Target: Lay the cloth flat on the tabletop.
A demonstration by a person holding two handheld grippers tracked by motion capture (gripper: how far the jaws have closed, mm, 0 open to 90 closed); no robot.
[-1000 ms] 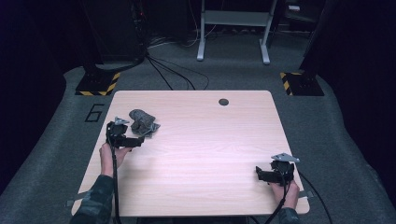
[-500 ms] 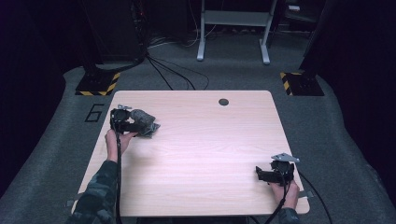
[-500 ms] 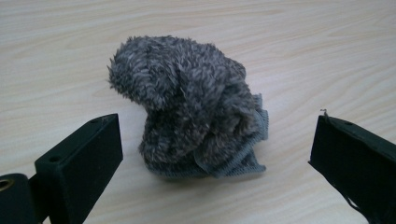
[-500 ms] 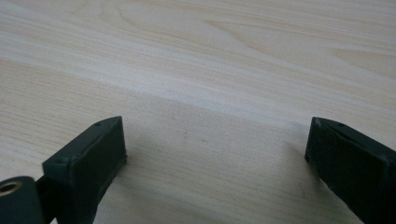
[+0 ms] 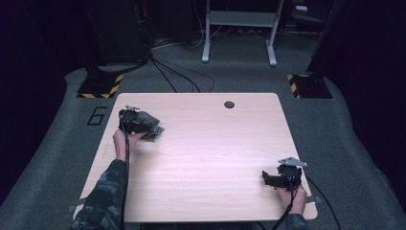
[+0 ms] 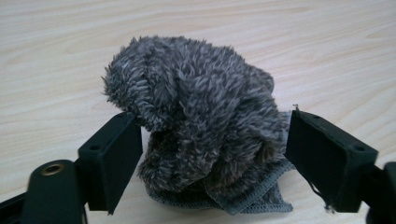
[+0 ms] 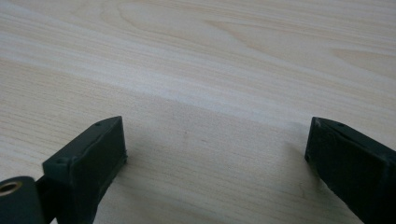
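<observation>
High view: light wood table [image 5: 201,158] with a dark round grommet hole [image 5: 229,104] near the far edge. Left gripper [image 5: 135,121] sits at the far left part of the table, right at a crumpled grey fuzzy cloth [image 5: 149,125]; the left hand [image 5: 123,142] holds it from behind, camo sleeve [image 5: 103,196] coming in from the bottom. Right gripper [image 5: 274,178] is near the front right corner, well apart from the cloth, grey three-cornered plate on top, jaws pointing left; the right hand [image 5: 293,197] holds it. Grey carpet around the table, with black cables [image 5: 177,72] on the floor beyond it.

Left gripper view: jaws wide, one on each side of the cloth [image 6: 205,135]. Cloth is bunched into a fluffy heap resting on the table [image 6: 327,56], stitched hem showing at its lower edge. Left jaw is touching or almost touching the pile; right jaw is just beside it, small gap visible. Not clamped.

Right gripper view: jaws wide apart, nothing between them, bare wood table [image 7: 210,93] below with their shadow on it.
</observation>
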